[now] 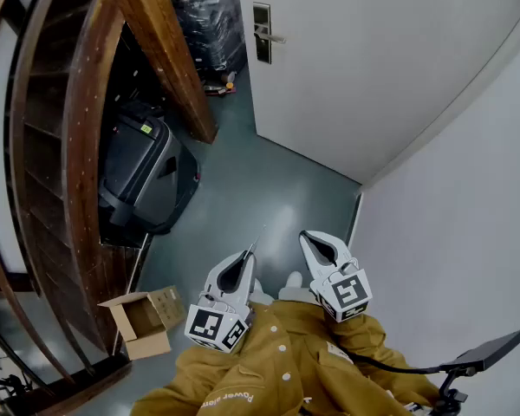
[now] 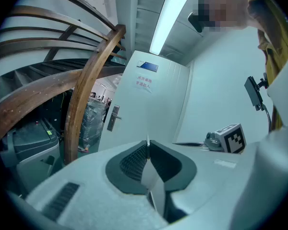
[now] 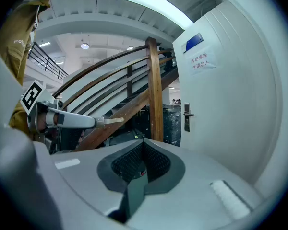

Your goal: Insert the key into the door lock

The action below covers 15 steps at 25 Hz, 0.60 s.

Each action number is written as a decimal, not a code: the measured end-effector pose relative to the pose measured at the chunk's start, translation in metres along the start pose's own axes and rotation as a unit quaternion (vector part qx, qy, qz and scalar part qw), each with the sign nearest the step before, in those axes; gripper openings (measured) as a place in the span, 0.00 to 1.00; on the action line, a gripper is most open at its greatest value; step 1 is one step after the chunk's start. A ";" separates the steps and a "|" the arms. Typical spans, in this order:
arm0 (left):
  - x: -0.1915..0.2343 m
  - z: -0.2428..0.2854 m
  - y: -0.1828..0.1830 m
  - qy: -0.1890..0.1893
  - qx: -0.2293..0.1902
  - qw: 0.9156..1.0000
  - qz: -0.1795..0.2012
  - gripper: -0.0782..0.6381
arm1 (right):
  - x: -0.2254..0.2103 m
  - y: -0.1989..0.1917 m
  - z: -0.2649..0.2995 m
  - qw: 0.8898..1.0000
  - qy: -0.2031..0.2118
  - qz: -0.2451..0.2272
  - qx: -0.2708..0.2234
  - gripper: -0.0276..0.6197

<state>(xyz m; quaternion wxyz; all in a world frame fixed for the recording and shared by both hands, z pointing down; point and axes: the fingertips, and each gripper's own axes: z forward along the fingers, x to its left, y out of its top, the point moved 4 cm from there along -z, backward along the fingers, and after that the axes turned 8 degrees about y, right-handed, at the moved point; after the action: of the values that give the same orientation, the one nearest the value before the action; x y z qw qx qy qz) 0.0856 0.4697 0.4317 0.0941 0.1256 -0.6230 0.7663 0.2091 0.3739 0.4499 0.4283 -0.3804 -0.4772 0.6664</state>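
Note:
A white door (image 1: 347, 68) stands ahead, well away from both grippers. Its dark lock plate (image 1: 262, 33) with a metal lever handle is on the door's left edge, and also shows in the left gripper view (image 2: 114, 118) and the right gripper view (image 3: 186, 116). My left gripper (image 1: 247, 254) is shut on a thin metal key (image 2: 148, 141), whose blade sticks out past the tips (image 3: 110, 120) toward the door. To its right, my right gripper (image 1: 305, 237) is shut with nothing in it (image 3: 143, 145). Both are close to my body in mustard sleeves.
A curved wooden staircase (image 1: 87, 146) with a slanted beam (image 1: 169, 50) fills the left. A black wheeled case (image 1: 143, 176) sits under it, with an open cardboard box (image 1: 143, 319) nearer me. Wrapped goods (image 1: 204, 24) stand left of the door. A white wall (image 1: 468, 232) closes the right.

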 end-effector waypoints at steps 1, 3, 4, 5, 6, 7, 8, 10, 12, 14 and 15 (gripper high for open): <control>0.001 0.000 0.000 0.000 0.000 1.000 -0.001 0.15 | 0.000 0.000 0.001 1.000 0.000 0.000 0.000 0.05; 0.002 0.001 0.001 0.000 0.001 1.000 -0.003 0.15 | 0.001 0.001 0.002 1.000 0.001 -0.001 0.001 0.05; 0.002 0.001 0.001 0.000 0.001 1.000 -0.003 0.15 | 0.001 0.001 0.002 1.000 0.001 -0.001 0.001 0.05; 0.002 0.001 0.001 -0.001 0.001 1.000 -0.003 0.14 | 0.001 0.001 0.002 1.000 0.001 -0.001 0.001 0.05; 0.002 0.002 0.001 -0.001 0.001 1.000 -0.003 0.15 | 0.001 0.001 0.002 1.000 0.001 -0.001 0.002 0.05; 0.001 0.002 0.001 -0.001 0.002 1.000 -0.003 0.15 | 0.001 0.001 0.001 1.000 0.001 -0.002 0.002 0.05; 0.000 0.003 0.000 -0.002 0.003 1.000 -0.003 0.15 | 0.000 0.001 0.001 1.000 0.002 -0.002 0.002 0.05; -0.001 0.006 -0.001 -0.003 0.005 1.000 -0.005 0.15 | -0.002 0.002 0.001 1.000 0.009 -0.002 0.001 0.05; -0.002 0.009 -0.002 -0.004 0.006 1.000 -0.007 0.15 | -0.003 0.002 0.001 1.000 0.020 0.005 -0.004 0.05; -0.005 0.013 -0.001 -0.005 0.007 1.000 -0.008 0.15 | -0.004 0.001 -0.001 1.000 0.026 0.009 -0.005 0.05; -0.008 0.014 -0.001 -0.005 0.008 1.000 -0.007 0.15 | -0.006 0.001 -0.003 1.000 0.026 0.006 -0.004 0.05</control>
<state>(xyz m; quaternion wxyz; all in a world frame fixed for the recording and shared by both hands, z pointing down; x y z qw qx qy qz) 0.0947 0.4561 0.4332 0.0955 0.1349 -0.6163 0.7700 0.2132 0.3693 0.4485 0.4354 -0.4022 -0.4660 0.6569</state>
